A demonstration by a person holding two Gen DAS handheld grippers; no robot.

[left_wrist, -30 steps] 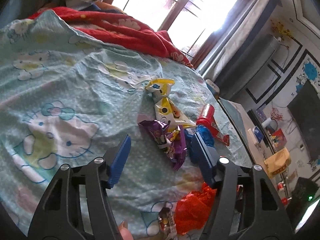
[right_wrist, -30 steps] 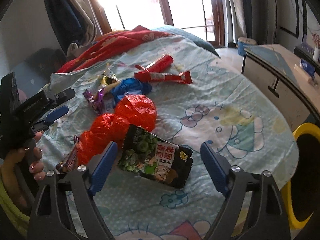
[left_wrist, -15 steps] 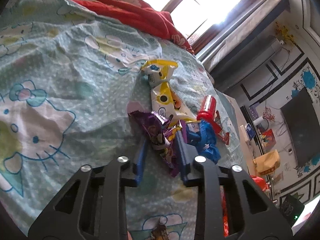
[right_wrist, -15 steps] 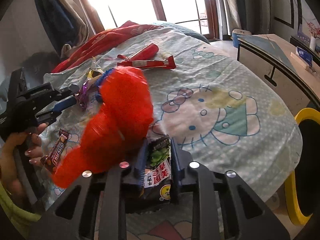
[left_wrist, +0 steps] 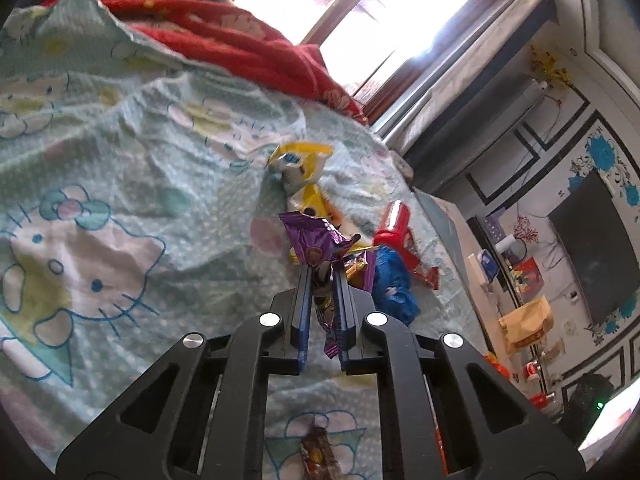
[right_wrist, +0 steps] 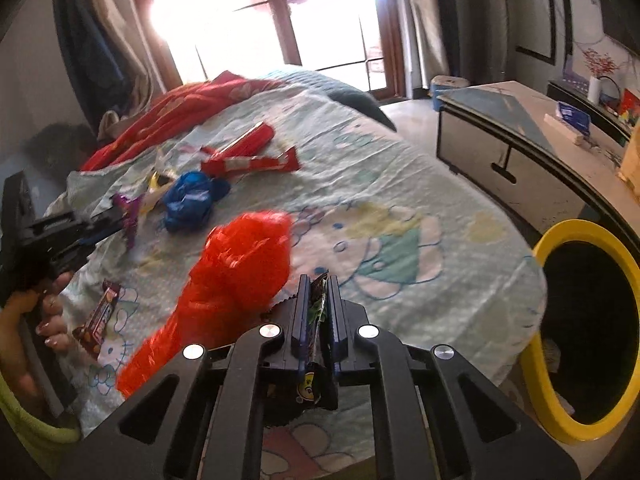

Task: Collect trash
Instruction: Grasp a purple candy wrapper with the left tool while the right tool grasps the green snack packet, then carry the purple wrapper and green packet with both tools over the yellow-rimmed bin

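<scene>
My left gripper (left_wrist: pixel 322 276) is shut on a purple wrapper (left_wrist: pixel 312 240) and holds it above the bed sheet (left_wrist: pixel 120 160); it also shows in the right wrist view (right_wrist: pixel 116 216). My right gripper (right_wrist: pixel 316 284) is shut on a black and green snack packet (right_wrist: pixel 314 364), with a red plastic bag (right_wrist: pixel 240 264) hanging at its left side. A yellow wrapper (left_wrist: pixel 304 176), a blue crumpled wrapper (right_wrist: pixel 188 200), a red tube (right_wrist: pixel 252 138), a red bar wrapper (right_wrist: pixel 252 164) and a brown candy bar (right_wrist: pixel 98 320) lie on the bed.
A black bin with a yellow rim (right_wrist: pixel 556 320) stands at the bed's right edge. A red blanket (left_wrist: pixel 224 44) lies at the far end. A low cabinet (right_wrist: pixel 520 152) stands beyond the bed, before the window.
Both grippers closed from open. The left one lifted the purple wrapper off the sheet. The right one lifted the snack packet, and the red bag came up with it.
</scene>
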